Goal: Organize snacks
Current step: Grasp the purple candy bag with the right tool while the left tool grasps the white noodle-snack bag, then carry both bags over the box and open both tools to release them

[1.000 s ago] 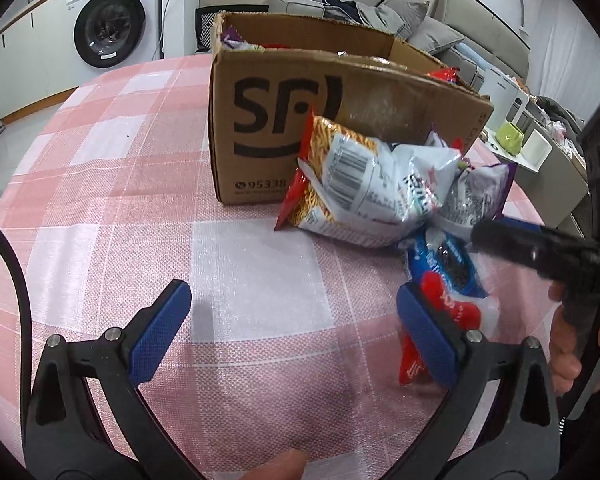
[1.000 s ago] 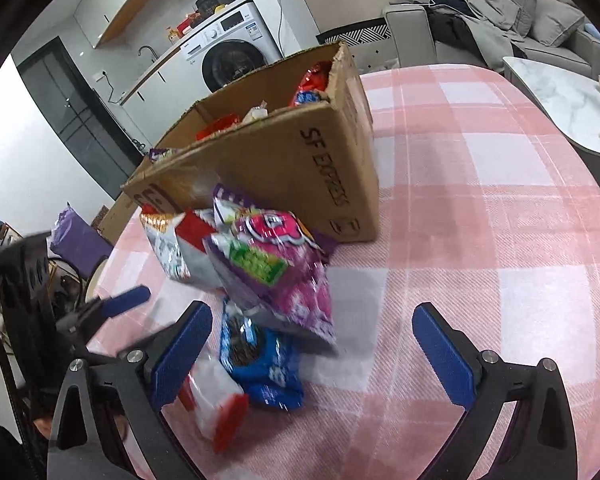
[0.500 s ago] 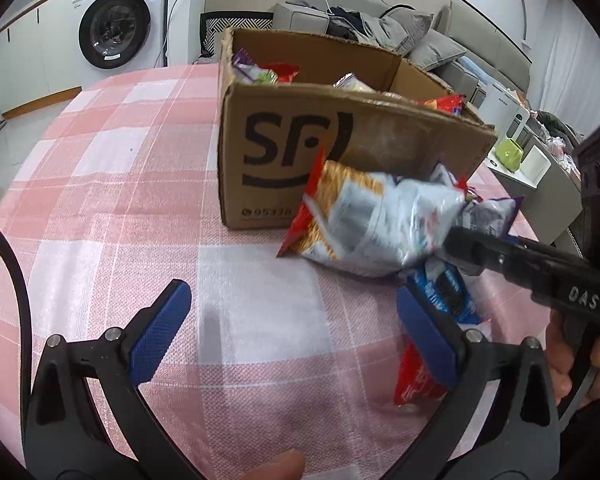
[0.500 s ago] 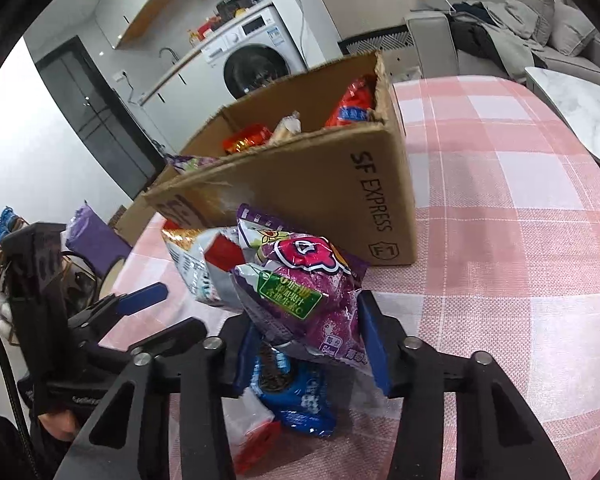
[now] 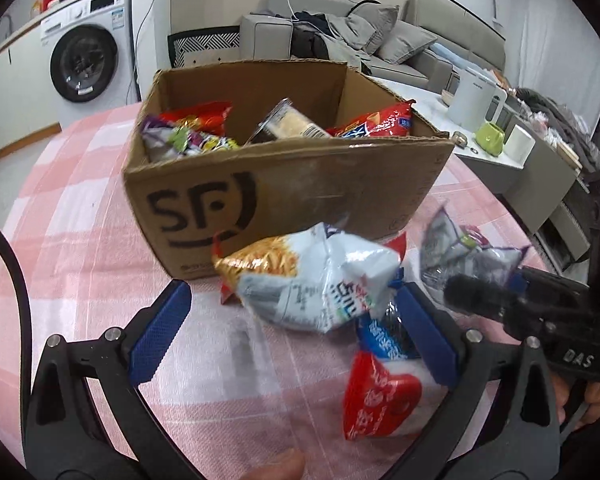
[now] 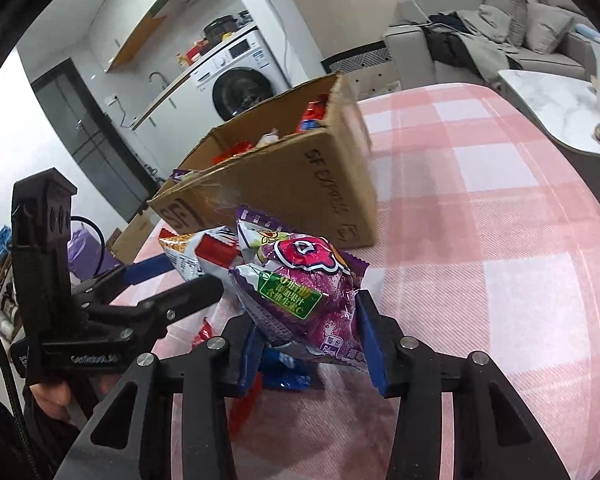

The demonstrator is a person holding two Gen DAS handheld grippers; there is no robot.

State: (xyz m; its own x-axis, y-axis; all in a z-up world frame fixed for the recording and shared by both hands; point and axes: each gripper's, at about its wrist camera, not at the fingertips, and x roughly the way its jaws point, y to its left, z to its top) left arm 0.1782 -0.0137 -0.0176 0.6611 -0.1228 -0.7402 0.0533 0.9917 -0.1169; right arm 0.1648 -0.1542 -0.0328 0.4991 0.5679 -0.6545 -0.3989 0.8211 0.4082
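An open cardboard box [image 5: 284, 184] marked SF stands on the pink checked tablecloth [image 5: 80, 220] with several snack packs inside. My right gripper [image 6: 308, 344] is shut on a purple snack bag [image 6: 300, 292], held a little above the cloth in front of the box. My left gripper [image 5: 292, 336] is open. A white and orange noodle bag [image 5: 316, 280] lies between its blue pads, close to the right one. Under the bags lie a blue cookie pack [image 5: 384, 340] and a red and white pack [image 5: 380, 400].
A person's hand [image 5: 596, 400] holds the right gripper's handle. Beyond the table are a washing machine [image 5: 84, 64], a grey sofa [image 5: 380, 36], and a side table with a white kettle [image 5: 472, 100] and cups. Bare cloth [image 6: 480, 200] lies right of the box.
My right gripper has shut on the purple bag and raised it slightly. My left gripper has moved up and toward the box, so the noodle bag now sits between its open fingers.
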